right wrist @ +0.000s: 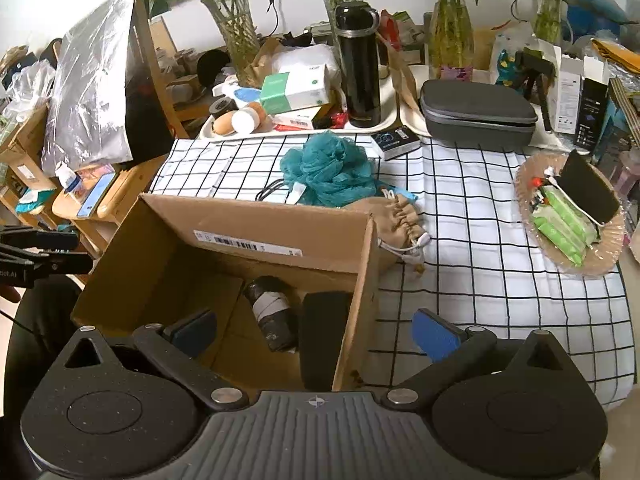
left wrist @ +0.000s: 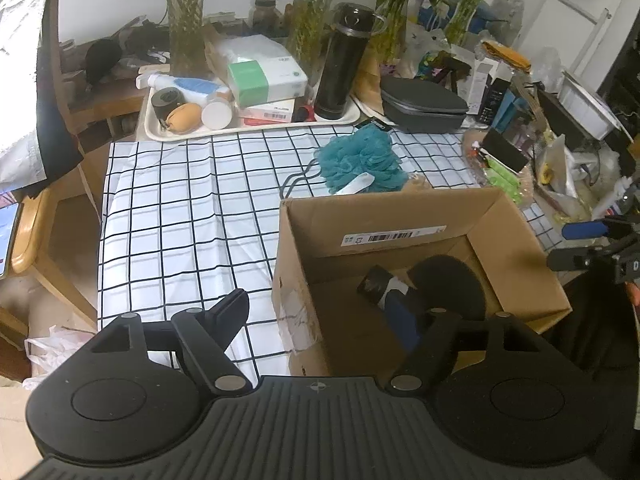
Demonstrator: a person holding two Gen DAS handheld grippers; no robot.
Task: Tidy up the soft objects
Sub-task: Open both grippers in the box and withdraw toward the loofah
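An open cardboard box [left wrist: 384, 216] [right wrist: 256, 232] stands on the checked tablecloth. Inside lie a rolled black cloth with a grey band [right wrist: 272, 312] [left wrist: 376, 284] and a flat black pad [right wrist: 324, 336] [left wrist: 448, 284]. A teal mesh bath pouf [left wrist: 360, 160] [right wrist: 328, 168] lies behind the box. A tan drawstring pouch [right wrist: 396, 216] lies at the box's right corner. My left gripper [left wrist: 320, 316] is open and empty, straddling the box's left wall. My right gripper [right wrist: 316, 336] is open and empty, straddling the box's right wall.
A white tray [left wrist: 168, 134] with a black flask [left wrist: 340, 72], tissue packs and bottles sits at the back. A grey case [right wrist: 476, 112] and a woven plate with green packets [right wrist: 568, 220] are to the right. Glass vases with bamboo line the wall.
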